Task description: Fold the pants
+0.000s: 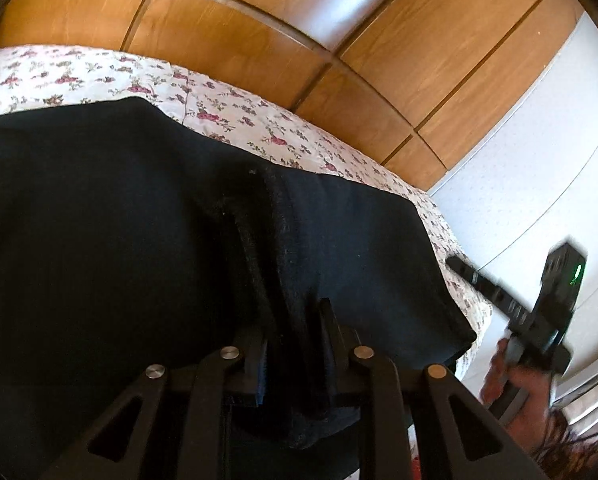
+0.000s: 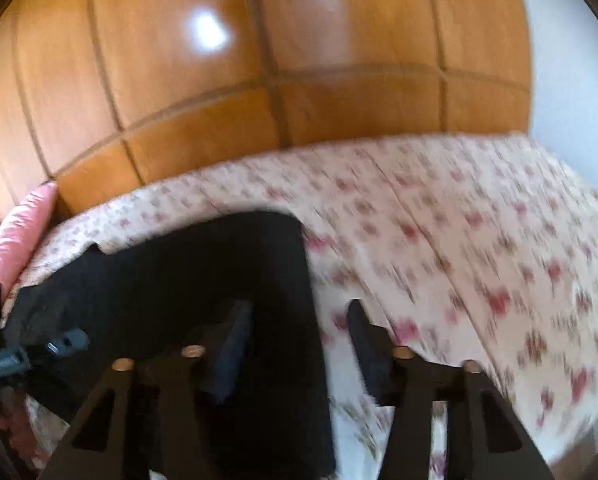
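Now | left tool (image 1: 295,336) clenched on black pants (image 1: 139,220) | right tool (image 2: 299,340) spread wide, seemingly holding nothing, blurred

blurry: right tongs (image 2: 299,336) spread wide over black pants (image 2: 203,272) edge on floral bedsheet (image 2: 479,232).

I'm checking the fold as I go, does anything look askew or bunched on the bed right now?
Yes. The black pants have a raised ridge where the left gripper pinches the fabric. The right gripper is open, holding nothing. The floral bedspread looks smooth.
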Motion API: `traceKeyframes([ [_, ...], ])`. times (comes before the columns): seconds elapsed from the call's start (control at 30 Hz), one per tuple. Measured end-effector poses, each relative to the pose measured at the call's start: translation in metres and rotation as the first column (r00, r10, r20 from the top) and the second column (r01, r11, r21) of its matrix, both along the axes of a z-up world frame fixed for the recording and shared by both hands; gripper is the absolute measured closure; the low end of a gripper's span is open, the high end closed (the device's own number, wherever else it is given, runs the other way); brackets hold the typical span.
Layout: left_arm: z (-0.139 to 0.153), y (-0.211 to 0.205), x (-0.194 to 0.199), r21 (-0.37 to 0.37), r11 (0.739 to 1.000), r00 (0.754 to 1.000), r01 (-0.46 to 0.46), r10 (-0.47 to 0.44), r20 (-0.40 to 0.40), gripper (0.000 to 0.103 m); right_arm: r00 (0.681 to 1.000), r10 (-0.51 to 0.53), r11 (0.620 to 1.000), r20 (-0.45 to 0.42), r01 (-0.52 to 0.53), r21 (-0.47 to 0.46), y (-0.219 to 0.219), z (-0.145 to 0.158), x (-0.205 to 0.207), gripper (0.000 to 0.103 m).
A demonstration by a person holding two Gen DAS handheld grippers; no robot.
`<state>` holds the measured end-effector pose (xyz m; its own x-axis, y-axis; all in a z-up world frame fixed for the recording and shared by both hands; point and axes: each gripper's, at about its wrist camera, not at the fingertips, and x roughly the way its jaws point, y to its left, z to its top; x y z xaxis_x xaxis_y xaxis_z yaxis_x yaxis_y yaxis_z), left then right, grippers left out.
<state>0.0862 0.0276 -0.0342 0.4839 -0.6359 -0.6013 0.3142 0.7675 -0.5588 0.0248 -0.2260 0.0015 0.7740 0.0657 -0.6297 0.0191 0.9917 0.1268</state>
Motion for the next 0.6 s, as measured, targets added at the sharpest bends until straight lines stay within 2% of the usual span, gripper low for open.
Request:
traceKeyframes([
  [0.13, 0.003, 0.0, -0.011, 0.024, 1.0, 1.0, -0.009, 0.009, 0.03, 0.079, 0.991, 0.127, 0.992, -0.042, -0.126, 0.017, 0.025, 0.002, 0.045, 0.066],
  [0.2, 0.004, -0.001, -0.012, 0.029, 1.0, 0.999, -0.007, 0.006, 0.039, 0.079, 0.988, 0.106, 0.994, -0.108, -0.105, 0.012, 0.027, -0.012, 0.067, 0.068],
  [0.27, 0.004, -0.001, -0.013, 0.036, 0.999, 0.999, 0.002, -0.004, 0.053, 0.079, 0.987, 0.06, 0.996, -0.148, -0.05, 0.069, 0.018, -0.026, 0.075, 0.068],
  [0.33, 0.003, -0.002, -0.014, 0.042, 0.999, 0.998, 0.007, -0.009, 0.069, 0.078, 0.991, 0.038, 0.991, -0.126, -0.021, 0.131, 0.009, -0.032, 0.07, 0.07],
  [0.47, 0.005, 0.001, -0.018, 0.026, 1.0, 0.998, 0.008, -0.009, 0.069, 0.077, 0.997, 0.024, 0.999, -0.071, -0.02, 0.048, 0.015, -0.033, 0.054, 0.071],
  [0.53, 0.008, 0.009, -0.018, -0.008, 1.0, 0.999, -0.011, 0.011, 0.053, 0.074, 0.998, 0.005, 1.0, -0.059, -0.004, 0.014, 0.02, -0.028, 0.048, 0.067],
  [0.57, 0.009, 0.014, -0.018, -0.019, 0.999, 0.998, -0.027, 0.028, 0.052, 0.073, 0.999, 0.0, 1.0, -0.054, 0.0, 0.002, 0.02, -0.025, 0.045, 0.061],
  [0.6, 0.011, 0.021, -0.02, -0.01, 0.998, 0.996, -0.063, 0.063, 0.058, 0.067, 0.999, 0.001, 1.0, -0.046, -0.001, -0.009, 0.023, -0.022, 0.04, 0.054],
])
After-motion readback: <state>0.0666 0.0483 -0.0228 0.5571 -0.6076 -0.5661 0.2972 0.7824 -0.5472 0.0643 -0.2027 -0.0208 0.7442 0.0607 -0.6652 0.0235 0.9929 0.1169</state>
